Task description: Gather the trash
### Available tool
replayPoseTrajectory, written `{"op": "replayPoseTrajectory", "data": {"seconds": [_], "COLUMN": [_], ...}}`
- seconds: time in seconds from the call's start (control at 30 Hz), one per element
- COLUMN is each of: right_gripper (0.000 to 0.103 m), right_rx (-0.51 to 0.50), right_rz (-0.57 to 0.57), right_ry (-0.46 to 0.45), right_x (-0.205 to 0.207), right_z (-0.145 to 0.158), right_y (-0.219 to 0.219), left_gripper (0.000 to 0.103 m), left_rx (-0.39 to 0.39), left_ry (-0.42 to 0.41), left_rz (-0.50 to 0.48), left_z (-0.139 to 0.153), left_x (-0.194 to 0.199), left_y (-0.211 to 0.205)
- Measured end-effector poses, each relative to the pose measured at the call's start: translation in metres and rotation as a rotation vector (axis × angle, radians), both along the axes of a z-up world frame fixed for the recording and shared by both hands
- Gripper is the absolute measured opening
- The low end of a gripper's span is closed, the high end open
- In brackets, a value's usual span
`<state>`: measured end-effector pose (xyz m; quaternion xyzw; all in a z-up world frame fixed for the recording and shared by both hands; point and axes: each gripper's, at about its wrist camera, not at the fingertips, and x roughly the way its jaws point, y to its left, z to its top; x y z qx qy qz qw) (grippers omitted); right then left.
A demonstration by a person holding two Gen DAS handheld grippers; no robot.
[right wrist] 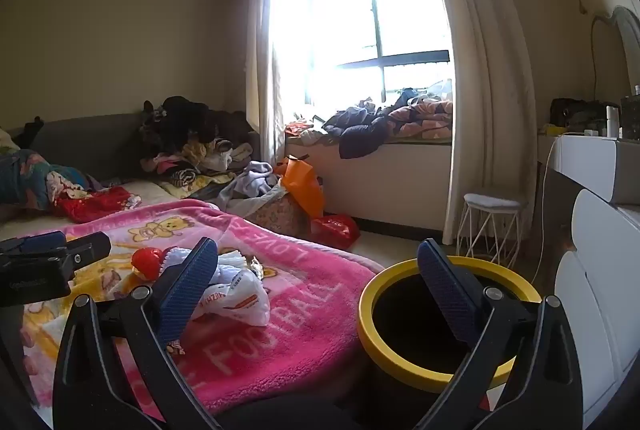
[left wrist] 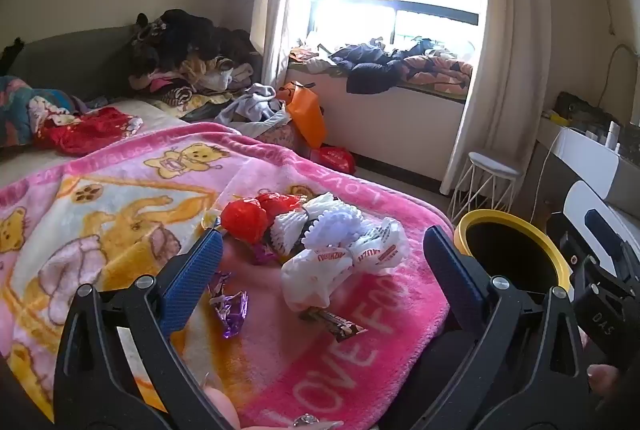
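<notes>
Left gripper [left wrist: 320, 250] spread wide, empty, above pink blanket [left wrist: 120, 198] — trash pile [left wrist: 320, 242] of crumpled wrappers just beyond. Right gripper [right wrist: 320, 266] likewise spread, gripping nothing. Alongside, yellow-rimmed bin [right wrist: 384, 346] beside the bed — farther off, bright window [right wrist: 372, 26].

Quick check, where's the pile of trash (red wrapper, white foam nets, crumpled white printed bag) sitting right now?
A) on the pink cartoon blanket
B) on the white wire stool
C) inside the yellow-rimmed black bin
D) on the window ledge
A: the crumpled white printed bag, red wrapper and white foam nets lie on the pink cartoon blanket, beside the yellow-rimmed black bin.
</notes>
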<state>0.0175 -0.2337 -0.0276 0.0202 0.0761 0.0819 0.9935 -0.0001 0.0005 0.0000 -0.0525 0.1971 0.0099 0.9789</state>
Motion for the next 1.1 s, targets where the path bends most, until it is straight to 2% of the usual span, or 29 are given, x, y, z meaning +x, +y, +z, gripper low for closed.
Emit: {"op": "replayPoseTrajectory", "data": {"seconds": [0.2,0.5,0.6,1.1], "right_gripper": [0.097,0.097,0.097,0.097], "right_rx": [-0.001,0.016,0.005,0.006], "right_rz": [-0.003,0.0,-0.008,-0.005], "right_ry": [0.012,0.01,0.015,0.005], "right_x": [0.003,0.004,0.001,0.001], "right_z": [0.0,-0.005,0.002,0.002], "right_y": [0.005,-0.012,-0.004,-0.002], "left_gripper": [0.092,0.092,0.092,0.092], "left_rx": [-0.004,0.0,0.0,0.004], "left_ry": [0.002,-0.001,-0.002,-0.005], "left_rz": [-0.003,-0.008,-0.009,-0.005], "left_z": [0.0,0.0,0.0,0.007], "left_x": [0.0,-0.001,-0.002,-0.002], "left_y": [0.0,0.0,0.0,-0.003]}}
